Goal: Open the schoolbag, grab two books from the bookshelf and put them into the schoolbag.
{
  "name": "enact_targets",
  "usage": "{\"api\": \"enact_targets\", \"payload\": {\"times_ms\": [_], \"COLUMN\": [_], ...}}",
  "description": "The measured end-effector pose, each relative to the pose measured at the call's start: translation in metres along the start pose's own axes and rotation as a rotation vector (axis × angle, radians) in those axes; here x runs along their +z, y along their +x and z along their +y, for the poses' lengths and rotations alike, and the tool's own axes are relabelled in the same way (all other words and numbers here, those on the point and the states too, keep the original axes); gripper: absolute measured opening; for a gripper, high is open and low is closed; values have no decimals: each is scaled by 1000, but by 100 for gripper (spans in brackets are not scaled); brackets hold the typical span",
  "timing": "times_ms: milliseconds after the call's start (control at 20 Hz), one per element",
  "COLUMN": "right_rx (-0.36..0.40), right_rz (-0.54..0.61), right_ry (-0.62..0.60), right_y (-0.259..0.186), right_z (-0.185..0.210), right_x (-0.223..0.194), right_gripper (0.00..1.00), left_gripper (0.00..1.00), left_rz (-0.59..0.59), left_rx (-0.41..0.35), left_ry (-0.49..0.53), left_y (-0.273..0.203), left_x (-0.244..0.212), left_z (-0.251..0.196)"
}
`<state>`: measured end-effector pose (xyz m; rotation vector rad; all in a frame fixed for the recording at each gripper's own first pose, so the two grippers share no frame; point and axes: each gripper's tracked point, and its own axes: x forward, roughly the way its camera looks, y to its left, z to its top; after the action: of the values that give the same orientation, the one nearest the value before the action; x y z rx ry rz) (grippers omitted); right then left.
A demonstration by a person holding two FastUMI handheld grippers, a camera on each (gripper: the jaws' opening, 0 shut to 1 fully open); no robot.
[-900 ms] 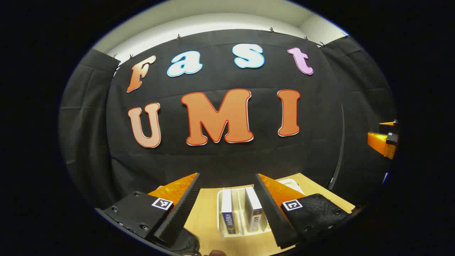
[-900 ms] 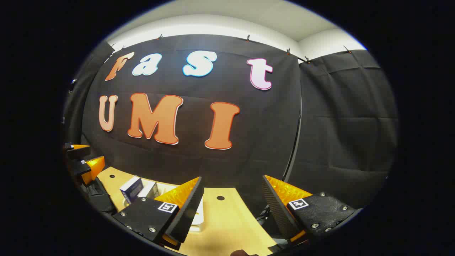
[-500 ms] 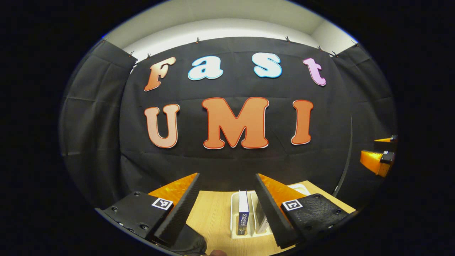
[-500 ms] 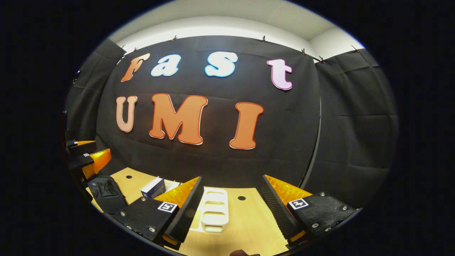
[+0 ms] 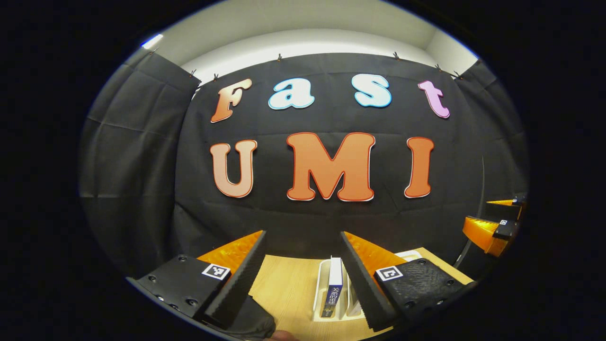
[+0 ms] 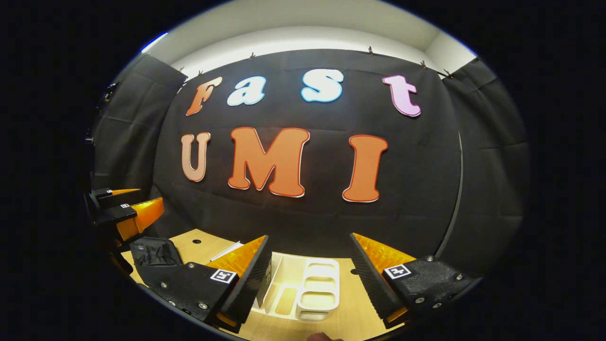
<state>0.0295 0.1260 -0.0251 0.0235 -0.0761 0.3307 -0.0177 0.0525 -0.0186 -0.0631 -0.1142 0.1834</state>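
Observation:
A white bookshelf rack [image 5: 318, 289] stands on the wooden table, between and beyond my left gripper's [image 5: 303, 233] open fingers. One book [image 5: 334, 290] with a blue and white spine stands upright in it; a second sits half hidden behind the right finger. The black schoolbag [image 5: 253, 319] lies at the lower left, under the left finger. In the right gripper view the rack [image 6: 310, 289] lies ahead of my open right gripper [image 6: 310, 236], which holds nothing. The schoolbag [image 6: 152, 251] lies to the left, below the left gripper [image 6: 128, 210].
The light wooden table [image 6: 352, 312] carries a small dark hole [image 6: 196, 241] near its back edge. Black cloth walls close the booth behind and on both sides. My right gripper [image 5: 492, 222] hovers at the right edge of the left gripper view.
Both views have swung left and tilted down a little. In the right gripper view the rack has slid from the left to between the fingers. Both grippers have stayed open.

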Motion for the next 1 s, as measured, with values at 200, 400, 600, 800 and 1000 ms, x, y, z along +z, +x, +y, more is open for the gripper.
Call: {"api": "enact_targets", "payload": {"times_ms": [200,400,600,800,1000], "right_rx": [44,44,30,13,1], "right_rz": [15,1,30,62,85], "right_ry": [3,-3,-11,-11,-32], "right_y": [11,21,31,42,52], "right_z": [21,35,41,41,38], "right_x": [-3,-2,-12,-23,-33], "right_gripper": [98,100,98,98,98], "left_gripper": [96,96,96,97,98], "left_rz": [0,-16,20,101,182], "left_rx": [17,-7,-24,-48,-53], "left_ry": [21,14,107,226,378], "left_y": [7,11,15,16,7], "left_x": [-11,-14,-40,-88,-137], "left_z": [2,6,18,30,44]}}
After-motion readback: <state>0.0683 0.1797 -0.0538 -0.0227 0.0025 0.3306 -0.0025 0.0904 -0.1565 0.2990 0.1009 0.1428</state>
